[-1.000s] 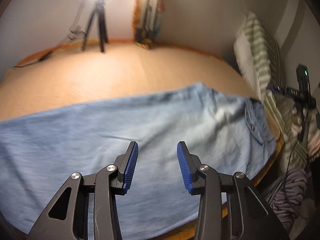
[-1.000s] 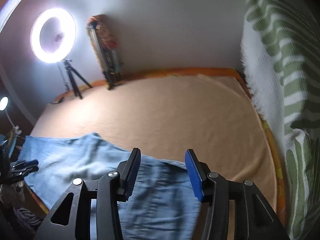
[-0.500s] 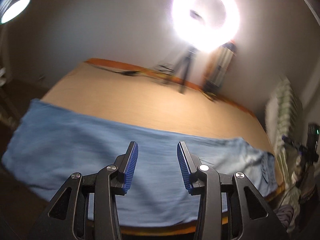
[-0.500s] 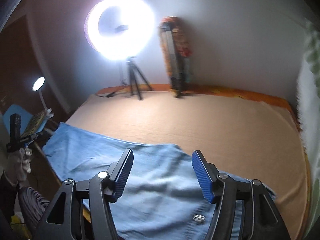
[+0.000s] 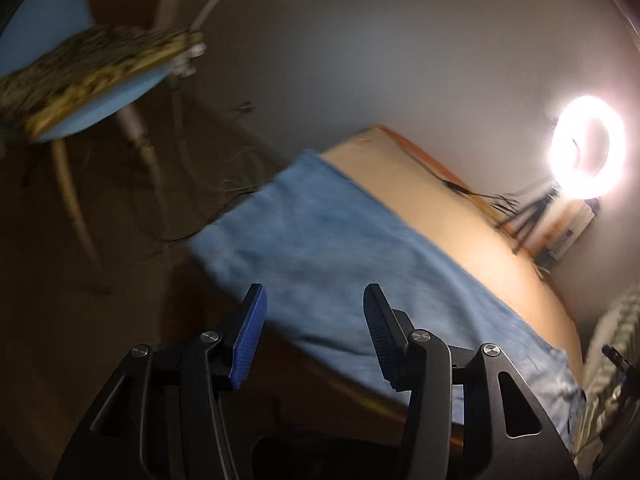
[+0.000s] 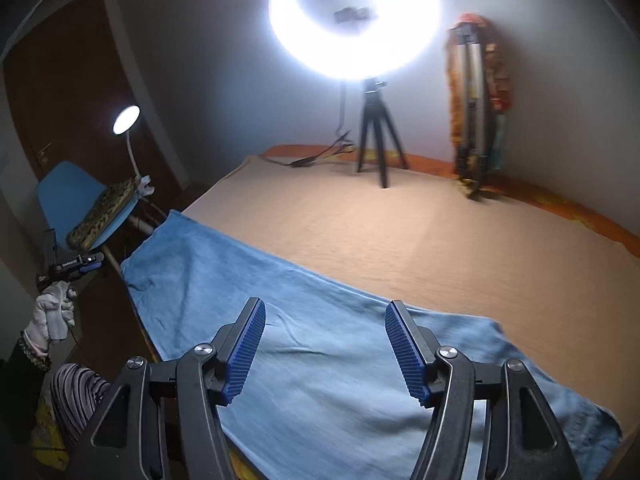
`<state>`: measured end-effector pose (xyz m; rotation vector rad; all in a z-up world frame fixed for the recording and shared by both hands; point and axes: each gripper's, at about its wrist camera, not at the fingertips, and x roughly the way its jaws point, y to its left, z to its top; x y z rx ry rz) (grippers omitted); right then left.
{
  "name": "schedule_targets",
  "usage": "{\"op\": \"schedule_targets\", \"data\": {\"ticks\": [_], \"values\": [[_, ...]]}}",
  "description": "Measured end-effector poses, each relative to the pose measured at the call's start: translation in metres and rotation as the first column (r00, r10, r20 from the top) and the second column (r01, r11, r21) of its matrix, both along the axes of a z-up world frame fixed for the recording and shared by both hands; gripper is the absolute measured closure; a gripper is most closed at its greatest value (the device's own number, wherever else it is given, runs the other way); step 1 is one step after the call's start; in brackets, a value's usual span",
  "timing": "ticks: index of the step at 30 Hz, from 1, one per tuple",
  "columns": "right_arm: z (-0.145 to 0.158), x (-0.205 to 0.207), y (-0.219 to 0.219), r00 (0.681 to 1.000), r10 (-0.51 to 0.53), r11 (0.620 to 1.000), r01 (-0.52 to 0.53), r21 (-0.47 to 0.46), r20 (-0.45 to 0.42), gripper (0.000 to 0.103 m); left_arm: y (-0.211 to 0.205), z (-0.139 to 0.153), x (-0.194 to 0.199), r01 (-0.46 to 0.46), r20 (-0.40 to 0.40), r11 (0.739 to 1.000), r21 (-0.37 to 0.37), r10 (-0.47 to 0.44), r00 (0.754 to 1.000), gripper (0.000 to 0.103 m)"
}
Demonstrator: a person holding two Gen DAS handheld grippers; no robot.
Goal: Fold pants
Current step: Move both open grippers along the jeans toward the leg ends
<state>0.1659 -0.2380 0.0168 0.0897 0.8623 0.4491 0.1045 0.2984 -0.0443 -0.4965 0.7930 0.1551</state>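
A dim room with plain pale walls (image 6: 200, 40). A bed (image 6: 400, 240) with a tan cover and an orange edge fills the middle. At its far side a bright ring light (image 6: 354, 16) stands on a black tripod (image 6: 374, 132), beside a folded stand draped in orange cloth (image 6: 478, 100). Left of the bed are a blue chair (image 6: 64, 196) with a patterned cushion (image 6: 104, 212), a small gooseneck lamp (image 6: 126, 120) and a dark wooden door (image 6: 60, 100).

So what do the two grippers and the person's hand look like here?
Both the left gripper and right gripper have black skeletal fingers with triangular cut-outs, silver screws and ribbed blue pads. The left hand wears a white knit glove.
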Motion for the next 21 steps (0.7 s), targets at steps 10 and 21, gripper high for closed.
{"op": "schedule_targets", "data": {"ticks": [10,21], "values": [[-0.013,0.019,0.08,0.993,0.113,0.994,-0.113,0.002,-0.018,0.027,0.067,-0.047,0.0,-0.147,-0.007,0.959,-0.243,0.149,0.989,0.054],[-0.032,0.031,0.141,0.982,0.181,0.983,-0.182,-0.007,-0.057,0.027,0.094,-0.096,0.01,-0.193,-0.012,0.901,-0.388,0.204,0.979,0.054]]}}
